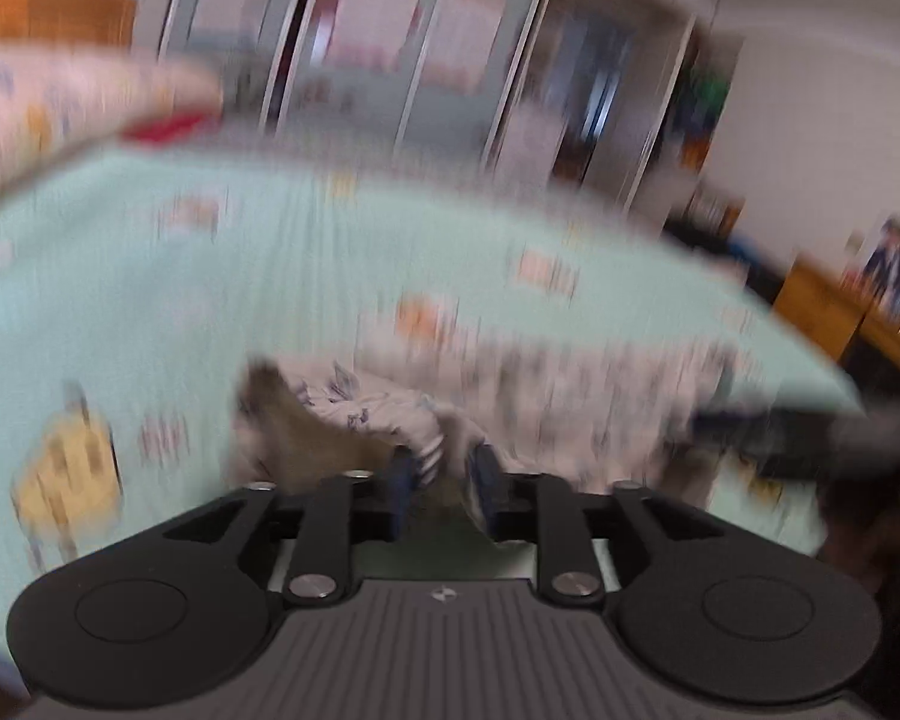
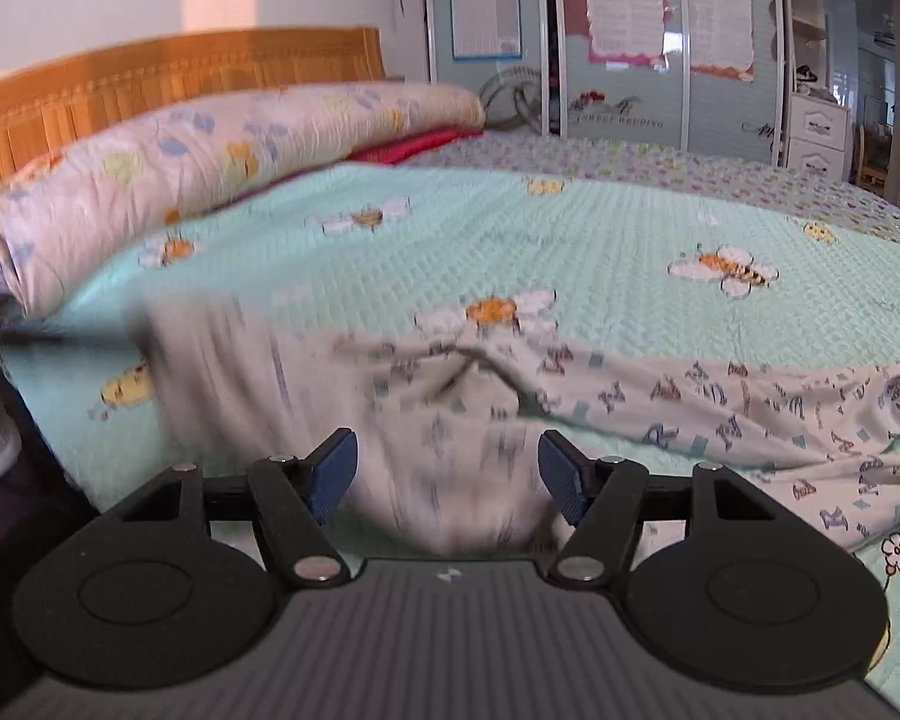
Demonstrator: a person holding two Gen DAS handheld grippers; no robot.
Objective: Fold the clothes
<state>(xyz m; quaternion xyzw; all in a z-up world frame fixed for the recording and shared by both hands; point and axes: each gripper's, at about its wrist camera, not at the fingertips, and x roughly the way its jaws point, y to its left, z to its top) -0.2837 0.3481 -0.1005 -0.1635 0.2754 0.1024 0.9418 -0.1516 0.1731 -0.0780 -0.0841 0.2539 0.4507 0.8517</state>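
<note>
We hold two grippers over the bed. The right gripper (image 2: 447, 468) stands wide open with nothing between its blue pads (image 2: 330, 471) — the cloth lies beyond and below them, not pinched. The left gripper (image 1: 441, 483) is much narrower; cloth sits in the gap between its pads, but the left wrist view is so smeared that we cannot tell whether the pads press on it or merely flank it.

Largest first: the mint bedspread (image 2: 600, 228) with its bee and daisy prints covers the mattress, and a long pale bolster (image 2: 222, 138) lies along the wooden headboard (image 2: 168, 75). On the near part of the bedspread, spreading off to the right, lies the garment (image 2: 720, 414) — white, printed with small blue letters, rumpled and creased rather than flat.

We judge it a light, thin knit: limp, no stiffness, likely to sag and bunch wherever it is unsupported, yet not fragile or slippery. One pinch point will only drag it into a rope. Better that we take it at two well-separated spots on an edge or hem, lift just enough to let it hang straight, then lay it flat before any fold.
</note>
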